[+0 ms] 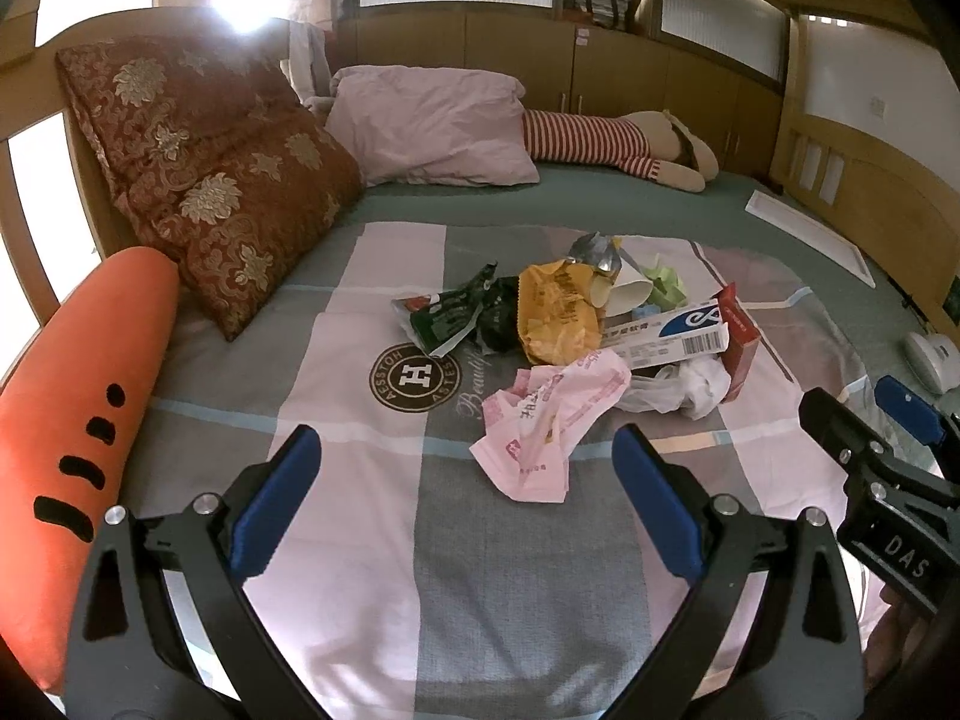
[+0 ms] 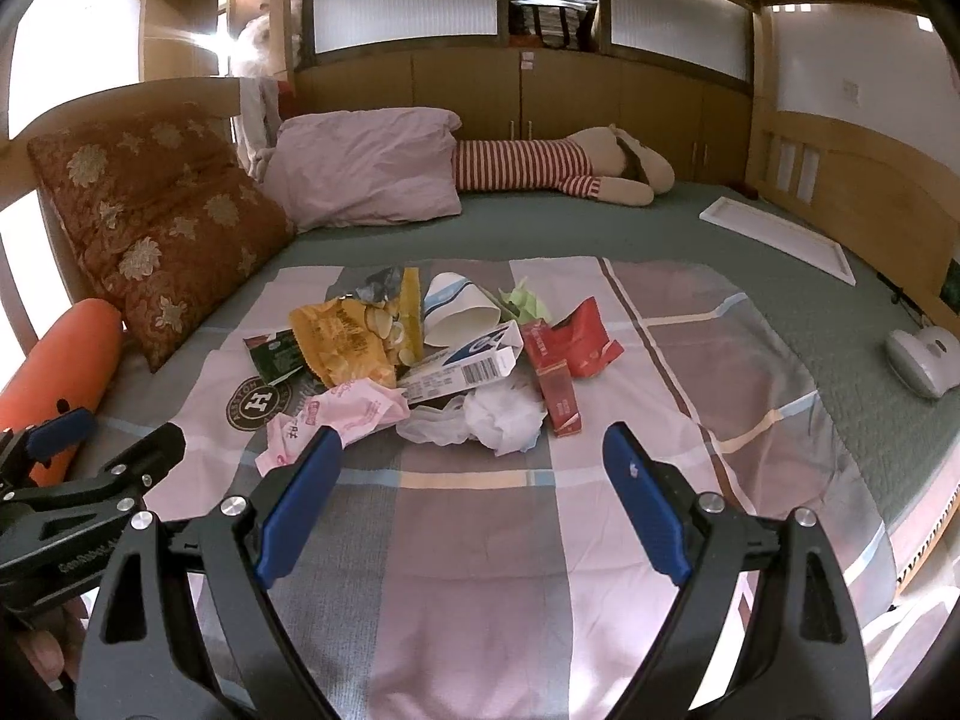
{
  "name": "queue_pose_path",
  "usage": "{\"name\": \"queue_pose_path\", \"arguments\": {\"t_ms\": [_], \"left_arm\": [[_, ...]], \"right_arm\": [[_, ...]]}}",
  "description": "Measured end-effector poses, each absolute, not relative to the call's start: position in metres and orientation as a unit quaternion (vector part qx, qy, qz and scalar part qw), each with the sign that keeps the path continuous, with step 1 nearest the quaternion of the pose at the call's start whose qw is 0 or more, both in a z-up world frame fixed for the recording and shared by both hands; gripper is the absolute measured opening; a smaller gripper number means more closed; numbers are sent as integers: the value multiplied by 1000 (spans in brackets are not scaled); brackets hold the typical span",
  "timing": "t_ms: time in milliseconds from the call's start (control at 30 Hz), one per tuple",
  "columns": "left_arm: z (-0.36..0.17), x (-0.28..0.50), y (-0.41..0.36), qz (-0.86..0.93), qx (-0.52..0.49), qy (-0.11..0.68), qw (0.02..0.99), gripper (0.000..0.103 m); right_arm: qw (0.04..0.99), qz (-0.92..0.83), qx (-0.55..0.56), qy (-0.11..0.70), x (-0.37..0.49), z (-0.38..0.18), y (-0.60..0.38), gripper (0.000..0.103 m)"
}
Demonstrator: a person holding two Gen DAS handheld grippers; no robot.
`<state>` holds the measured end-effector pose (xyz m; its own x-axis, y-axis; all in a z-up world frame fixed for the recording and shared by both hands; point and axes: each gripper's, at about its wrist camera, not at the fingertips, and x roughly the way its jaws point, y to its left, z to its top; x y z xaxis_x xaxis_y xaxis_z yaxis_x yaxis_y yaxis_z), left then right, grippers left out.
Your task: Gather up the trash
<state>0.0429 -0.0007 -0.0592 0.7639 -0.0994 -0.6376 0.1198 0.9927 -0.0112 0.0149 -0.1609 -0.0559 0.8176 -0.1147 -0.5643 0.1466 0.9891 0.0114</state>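
A heap of trash lies on the checked blanket [image 1: 372, 480] in the middle of the bed. It holds a pink plastic bag [image 1: 546, 420] [image 2: 342, 414], a yellow snack bag [image 1: 555, 312] [image 2: 348, 336], a green wrapper [image 1: 456, 315], a white paper cup [image 2: 459, 312], a white and blue carton [image 1: 666, 333] [image 2: 474, 360], red boxes [image 2: 558, 384] and a white plastic bag [image 2: 480, 417]. My left gripper [image 1: 465, 450] stands open just short of the pink bag. My right gripper [image 2: 471, 450] is open too, in front of the white bag, nothing between its fingers.
An orange carrot plush [image 1: 78, 420] and a brocade cushion [image 1: 210, 180] lie at the left. A pink pillow [image 1: 432, 126] and a striped doll [image 1: 600, 141] are at the back. A white frame [image 2: 786, 234] and a white device [image 2: 921, 360] rest at the right.
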Motion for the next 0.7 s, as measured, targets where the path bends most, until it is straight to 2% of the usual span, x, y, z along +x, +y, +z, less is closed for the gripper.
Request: {"name": "queue_pose_path", "arguments": {"t_ms": [533, 700], "left_arm": [[-62, 45, 1, -62, 17, 344, 937, 97], [-71, 64, 4, -67, 14, 369, 927, 97]], "right_arm": [[953, -68, 26, 295, 15, -56, -161, 87], [948, -75, 38, 306, 32, -60, -176, 87]]}}
